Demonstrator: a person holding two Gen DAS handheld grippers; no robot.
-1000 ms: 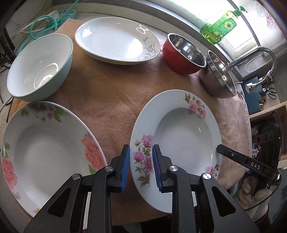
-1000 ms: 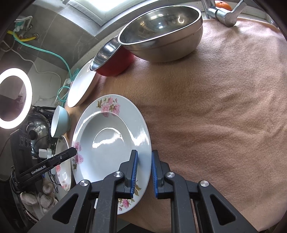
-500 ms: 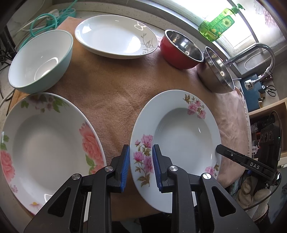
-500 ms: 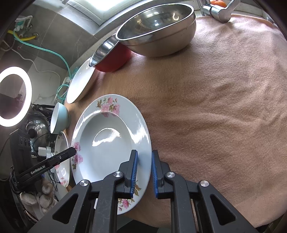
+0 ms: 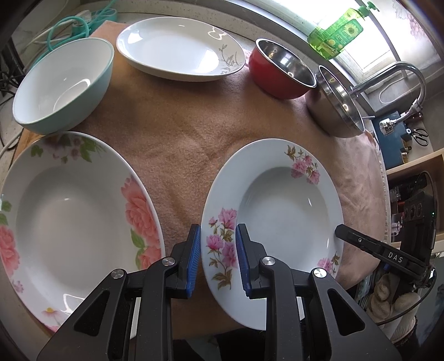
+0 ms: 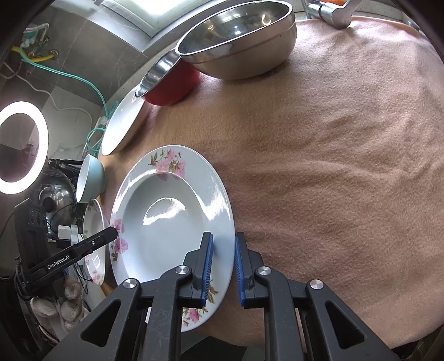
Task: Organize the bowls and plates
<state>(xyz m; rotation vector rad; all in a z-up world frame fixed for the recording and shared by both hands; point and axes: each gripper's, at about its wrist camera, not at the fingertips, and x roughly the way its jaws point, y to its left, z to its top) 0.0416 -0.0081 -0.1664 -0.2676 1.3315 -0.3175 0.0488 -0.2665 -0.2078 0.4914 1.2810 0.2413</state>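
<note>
A small white plate with pink flowers (image 5: 280,219) (image 6: 166,222) is held above the brown cloth by both grippers. My left gripper (image 5: 217,257) is shut on its left rim. My right gripper (image 6: 223,263) is shut on its right rim. A larger plate with big pink roses (image 5: 69,219) lies to the left on the cloth. A plain white plate (image 5: 180,48) lies at the back. A teal bowl (image 5: 63,83), a red bowl (image 5: 280,72) and a steel bowl (image 5: 335,102) (image 6: 241,41) stand around the cloth.
A brown cloth (image 6: 333,152) covers the counter. A tap (image 5: 399,83) and a green soap bottle (image 5: 338,30) stand at the back right. Cables (image 5: 80,19) lie at the back left. A ring light (image 6: 19,150) stands off the counter's left.
The flowered plate, held by both grippers, has moved a little toward the rose plate and slightly back from the far bowls. Both grips are unchanged.
</note>
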